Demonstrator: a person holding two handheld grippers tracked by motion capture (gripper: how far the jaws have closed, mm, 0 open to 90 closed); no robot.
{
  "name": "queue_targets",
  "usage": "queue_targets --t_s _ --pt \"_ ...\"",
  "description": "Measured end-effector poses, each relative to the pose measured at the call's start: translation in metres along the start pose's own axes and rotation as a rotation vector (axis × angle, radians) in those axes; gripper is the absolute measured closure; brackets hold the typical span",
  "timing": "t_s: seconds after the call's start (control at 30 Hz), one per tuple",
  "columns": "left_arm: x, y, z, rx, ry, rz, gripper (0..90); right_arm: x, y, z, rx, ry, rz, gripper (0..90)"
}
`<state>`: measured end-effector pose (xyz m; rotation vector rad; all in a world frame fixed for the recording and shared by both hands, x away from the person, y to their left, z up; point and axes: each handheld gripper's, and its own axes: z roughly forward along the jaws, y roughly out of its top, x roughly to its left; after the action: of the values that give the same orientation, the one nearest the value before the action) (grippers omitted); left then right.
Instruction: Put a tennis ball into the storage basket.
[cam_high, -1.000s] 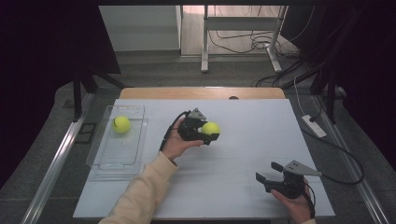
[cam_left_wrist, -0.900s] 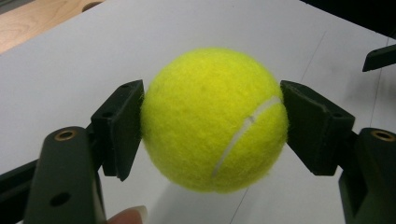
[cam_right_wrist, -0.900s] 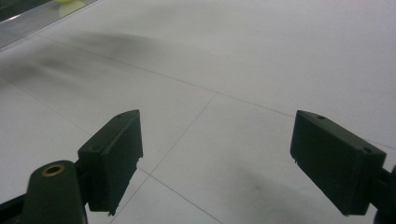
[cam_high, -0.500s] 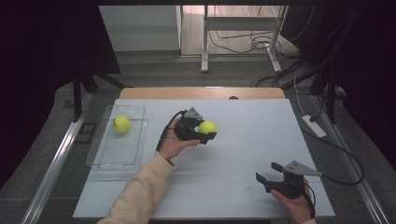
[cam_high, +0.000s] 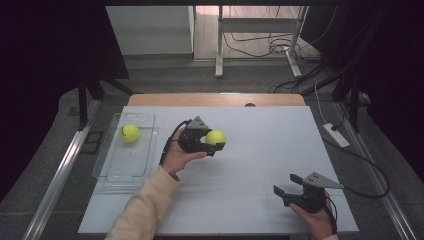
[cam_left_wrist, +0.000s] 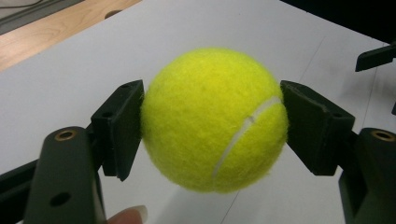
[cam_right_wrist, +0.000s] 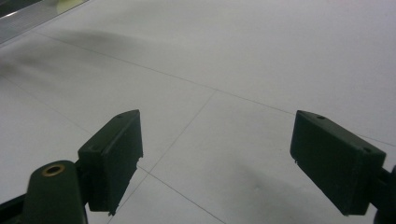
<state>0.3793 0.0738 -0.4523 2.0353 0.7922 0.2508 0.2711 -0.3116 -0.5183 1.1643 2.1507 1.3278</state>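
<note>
person's right hand (cam_high: 316, 223) cut off by bottom edge, left sleeve (cam_high: 142, 207) likewise

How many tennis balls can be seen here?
2: one tennis ball clamped in the left gripper above the table, another ball inside the clear tray.

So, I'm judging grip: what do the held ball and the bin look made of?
Tennis ball: fuzzy yellow felt with a white seam, likely rubber beneath. Bin: clear glossy plastic, since the table shows through its walls.
</note>
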Motion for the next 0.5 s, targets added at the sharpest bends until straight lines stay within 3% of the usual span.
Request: queue_targets --t_s 0.5 --pt "0.006 -0.006 -0.015 -0.025 0.004 -0.018 27.2 0.000 0.000 0.001 0.005 -0.001 0.001 16.9"
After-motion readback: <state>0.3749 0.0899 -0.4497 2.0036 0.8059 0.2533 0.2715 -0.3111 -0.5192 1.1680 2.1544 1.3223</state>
